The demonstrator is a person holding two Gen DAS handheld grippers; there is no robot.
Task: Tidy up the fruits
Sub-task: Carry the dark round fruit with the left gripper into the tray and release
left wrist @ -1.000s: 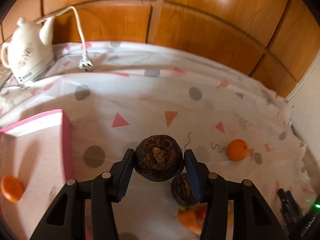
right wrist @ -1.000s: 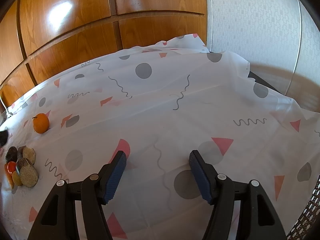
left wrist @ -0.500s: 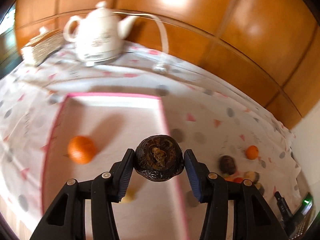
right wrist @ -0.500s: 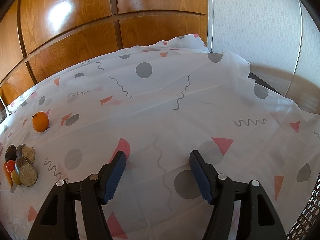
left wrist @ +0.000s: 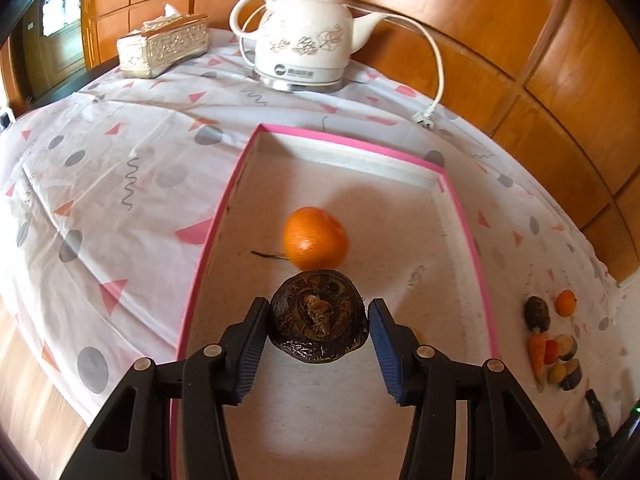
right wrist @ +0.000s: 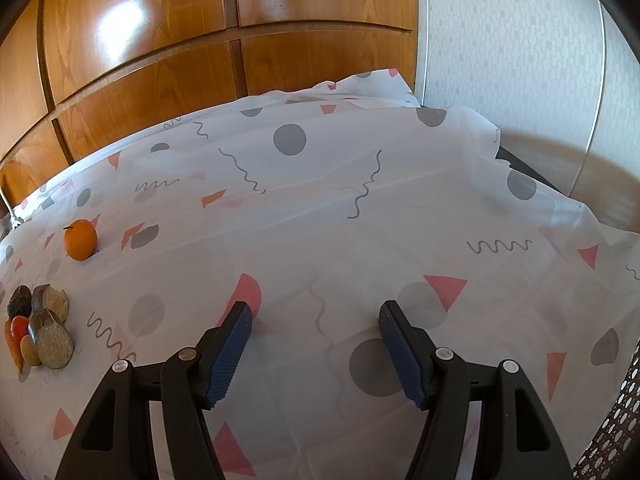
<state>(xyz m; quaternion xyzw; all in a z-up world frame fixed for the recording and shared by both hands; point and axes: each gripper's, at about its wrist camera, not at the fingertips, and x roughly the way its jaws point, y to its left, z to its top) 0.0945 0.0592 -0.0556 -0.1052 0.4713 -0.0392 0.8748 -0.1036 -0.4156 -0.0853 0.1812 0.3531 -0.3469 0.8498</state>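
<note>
The left gripper (left wrist: 318, 322) is clenched on a dark, wrinkled round fruit (left wrist: 318, 320), its blue ribbed pads (left wrist: 252, 344) pressing the fruit from both sides, and it holds the fruit above the floor of a pink-rimmed tray (left wrist: 464, 216). Whether the fruit touches the tray floor cannot be told. Just beyond the fruit an orange (left wrist: 315, 239) lies inside the tray, near its middle. The tray sits on a white tablecloth (left wrist: 120, 184) printed with grey dots, pink triangles and squiggles. Past the tray's far edge stand a white electric kettle (left wrist: 304, 54) with its cord and plug (left wrist: 426, 116) trailing to the right, and a patterned tissue box (left wrist: 164, 46) to its left. Off to the right of the tray, a small pile of produce (left wrist: 554, 354) lies on the cloth, with a second small orange (left wrist: 566, 303) beside it. The right gripper (right wrist: 315, 334) is released, its jaws spread wide with nothing between them, hovering over a bare stretch of the same cloth. To its far left the same small orange (right wrist: 80, 239) and the pile of produce (right wrist: 38, 334) show, well apart from it.
</note>
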